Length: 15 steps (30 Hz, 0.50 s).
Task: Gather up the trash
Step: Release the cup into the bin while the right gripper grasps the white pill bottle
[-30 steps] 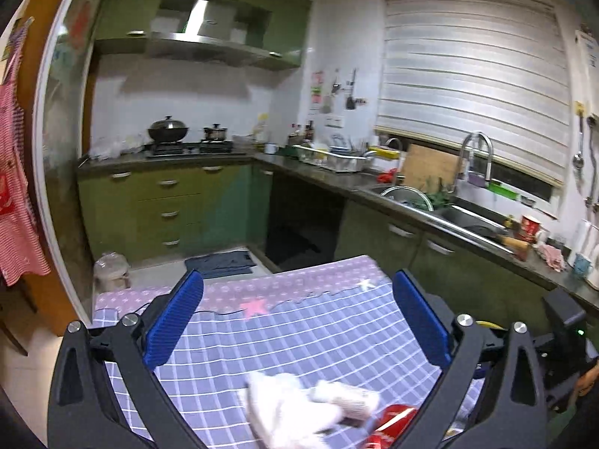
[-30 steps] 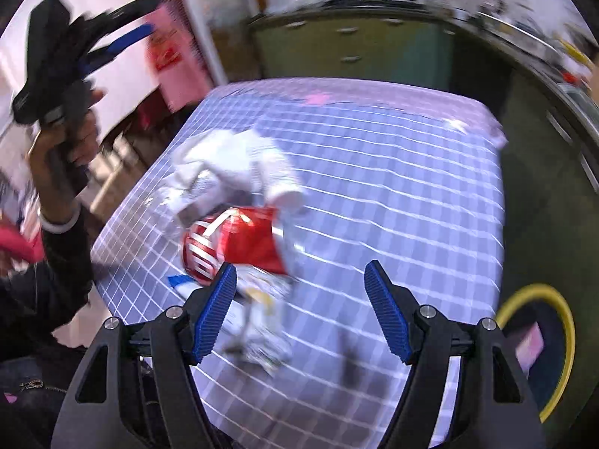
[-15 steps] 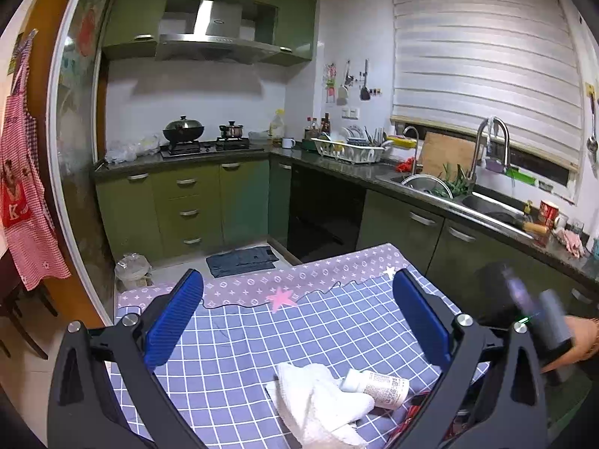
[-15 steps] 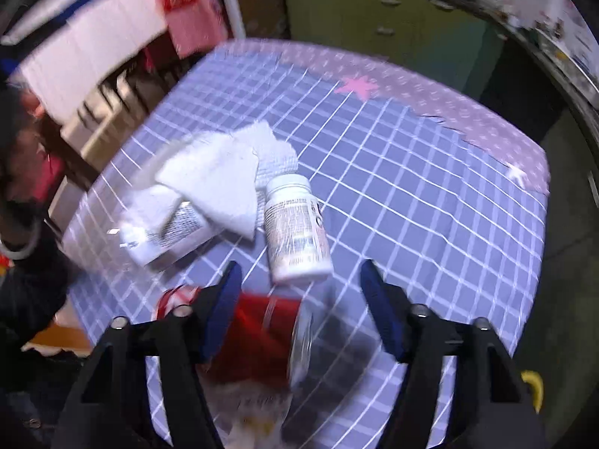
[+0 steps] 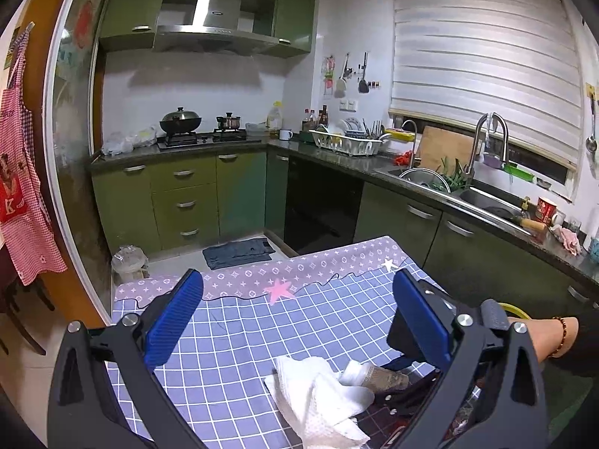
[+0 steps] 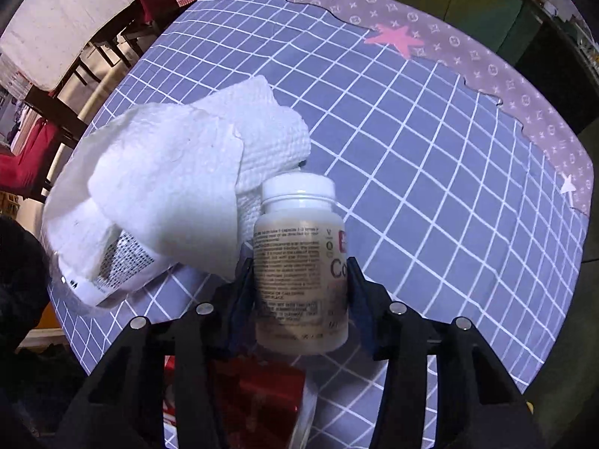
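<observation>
My right gripper (image 6: 297,280) is shut on a white pill bottle (image 6: 299,254) that lies on the checked tablecloth (image 6: 430,194). A crumpled white paper towel (image 6: 179,172) lies just left of it, over a clear plastic wrapper (image 6: 112,277). A red package (image 6: 258,400) lies under the gripper. My left gripper (image 5: 299,321) is open and empty above the table; below it in the left wrist view lie the paper towel (image 5: 318,396) and the bottle (image 5: 378,374), with the right gripper (image 5: 408,393) on it.
The table (image 5: 239,336) stands in a kitchen with green cabinets (image 5: 187,202), a sink counter (image 5: 468,202) on the right and a small lined bin (image 5: 129,263) on the floor. Chairs (image 6: 63,112) stand beyond the table's left edge. A yellow-rimmed bin (image 5: 514,308) shows behind the right hand.
My right gripper has moved in over the pill bottle and closed on it. My left gripper has stayed open above the table, drawing back slightly.
</observation>
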{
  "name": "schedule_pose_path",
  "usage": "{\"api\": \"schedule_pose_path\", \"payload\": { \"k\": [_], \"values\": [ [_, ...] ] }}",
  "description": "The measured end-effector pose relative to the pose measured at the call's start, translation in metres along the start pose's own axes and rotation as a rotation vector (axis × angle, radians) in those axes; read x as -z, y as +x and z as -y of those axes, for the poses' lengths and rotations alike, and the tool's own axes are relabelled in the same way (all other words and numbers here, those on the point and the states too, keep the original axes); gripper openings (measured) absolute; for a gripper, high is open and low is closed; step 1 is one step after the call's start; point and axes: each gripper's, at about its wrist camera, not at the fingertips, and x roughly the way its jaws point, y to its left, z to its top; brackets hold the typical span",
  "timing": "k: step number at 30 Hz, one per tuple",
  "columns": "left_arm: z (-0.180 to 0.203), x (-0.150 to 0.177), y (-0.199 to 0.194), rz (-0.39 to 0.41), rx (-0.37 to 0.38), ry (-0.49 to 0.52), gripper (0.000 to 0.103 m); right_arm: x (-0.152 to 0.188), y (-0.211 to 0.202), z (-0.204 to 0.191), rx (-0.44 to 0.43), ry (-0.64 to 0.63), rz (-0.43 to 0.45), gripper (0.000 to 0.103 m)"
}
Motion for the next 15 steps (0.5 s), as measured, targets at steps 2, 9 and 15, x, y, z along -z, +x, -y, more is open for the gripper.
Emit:
{"api": "schedule_pose_path", "payload": {
  "k": [2, 9, 15],
  "values": [
    [0.001, 0.0, 0.001, -0.006, 0.006, 0.001, 0.096, 0.001, -0.001, 0.003, 0.005, 0.009, 0.008, 0.047],
    [0.004, 0.002, 0.002, -0.012, 0.024, 0.004, 0.096, 0.026, -0.039, 0.025, -0.02, 0.095, 0.086, 0.047],
    [0.008, 0.003, 0.003, -0.018, 0.038, 0.016, 0.097, 0.093, -0.111, 0.07, 0.018, 0.273, 0.248, 0.047]
  ]
}}
